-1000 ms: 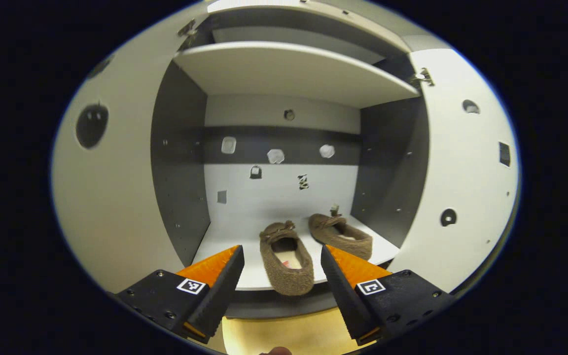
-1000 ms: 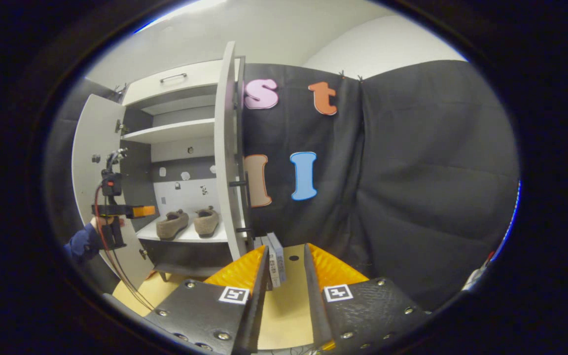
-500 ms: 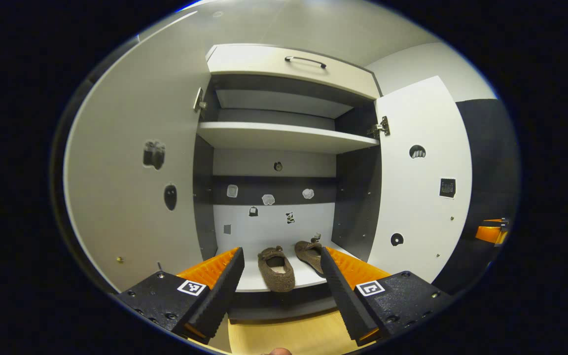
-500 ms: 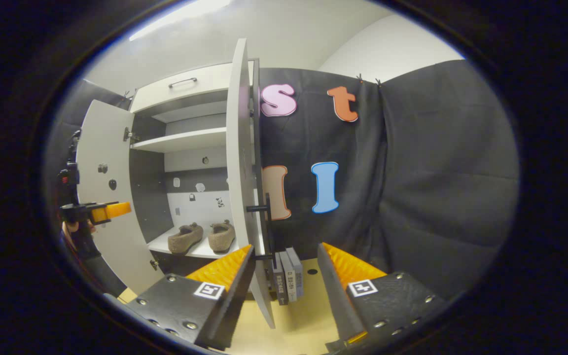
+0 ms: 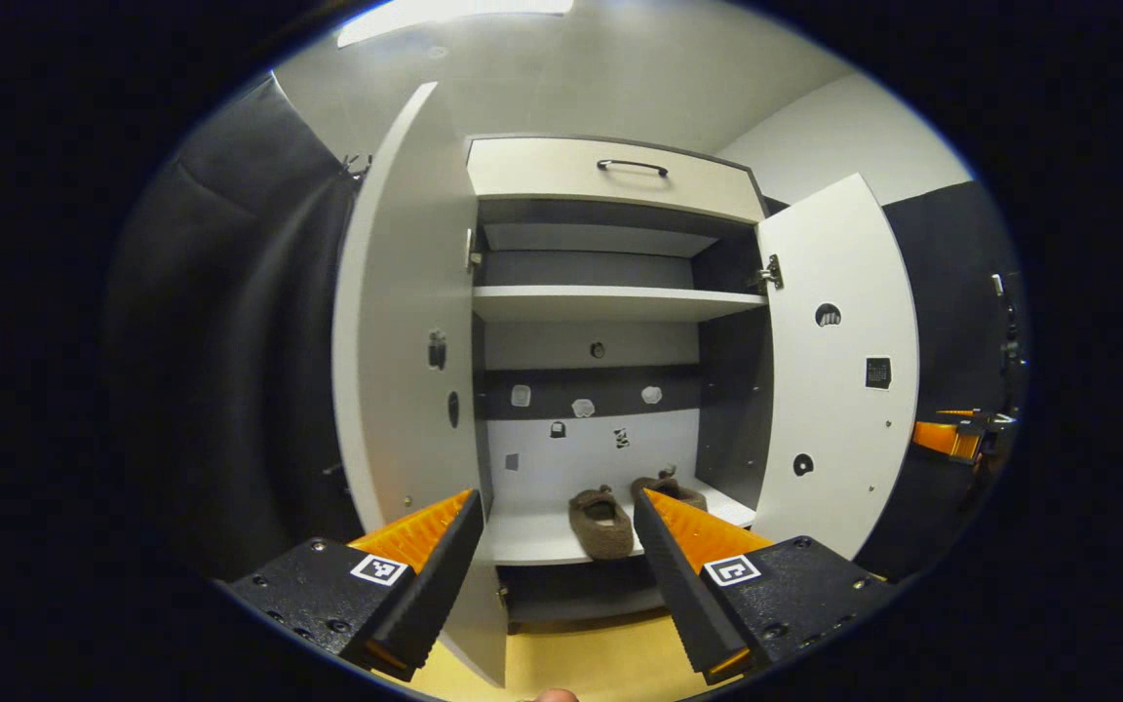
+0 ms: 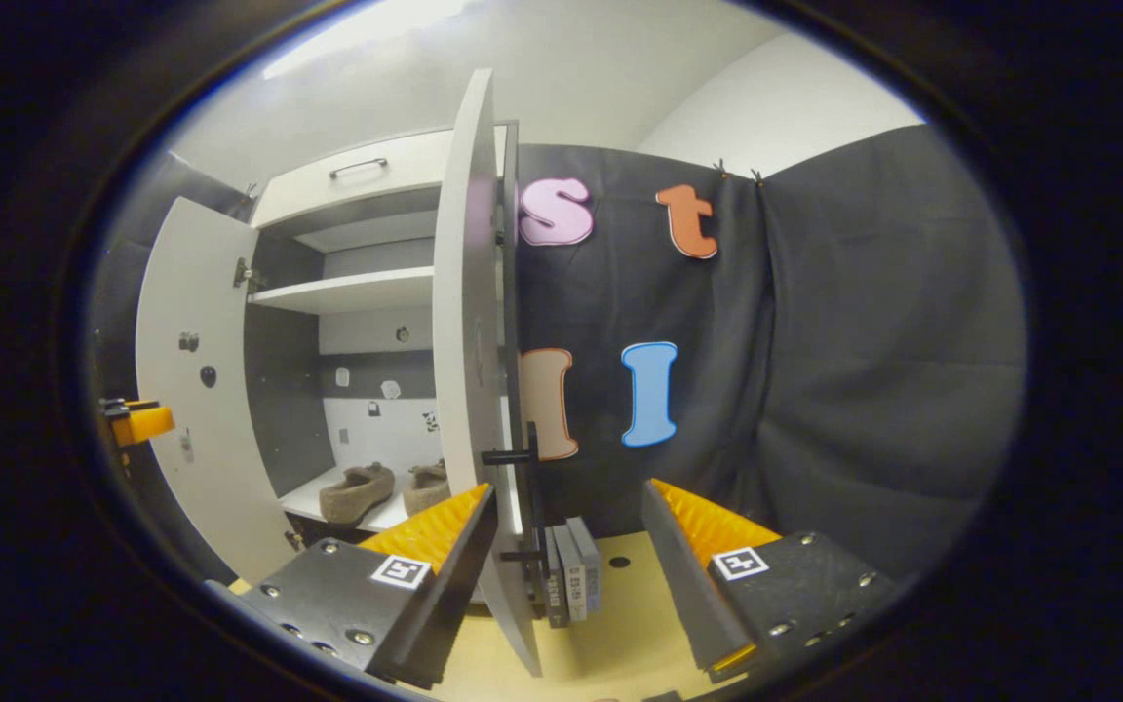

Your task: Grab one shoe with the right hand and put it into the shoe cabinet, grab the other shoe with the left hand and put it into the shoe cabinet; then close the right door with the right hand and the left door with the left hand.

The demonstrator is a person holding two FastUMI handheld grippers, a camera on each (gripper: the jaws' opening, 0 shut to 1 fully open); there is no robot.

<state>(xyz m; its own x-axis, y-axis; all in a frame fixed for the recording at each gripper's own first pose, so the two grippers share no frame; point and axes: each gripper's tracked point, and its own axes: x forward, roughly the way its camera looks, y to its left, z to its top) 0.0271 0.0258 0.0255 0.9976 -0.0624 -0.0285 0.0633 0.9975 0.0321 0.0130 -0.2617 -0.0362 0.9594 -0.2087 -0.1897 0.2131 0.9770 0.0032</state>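
Both shoes (image 5: 600,509) sit inside the cabinet (image 5: 610,302), doors open. The right gripper (image 6: 566,546), fingers spread and empty, straddles the right door (image 6: 469,370) edge; a careless push could jam it. The left gripper (image 5: 554,546) is likewise spread.

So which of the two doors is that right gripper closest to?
The right door. Its front edge stands between the open fingers of the right gripper, its black handle just above them. The left door hangs open farther off.
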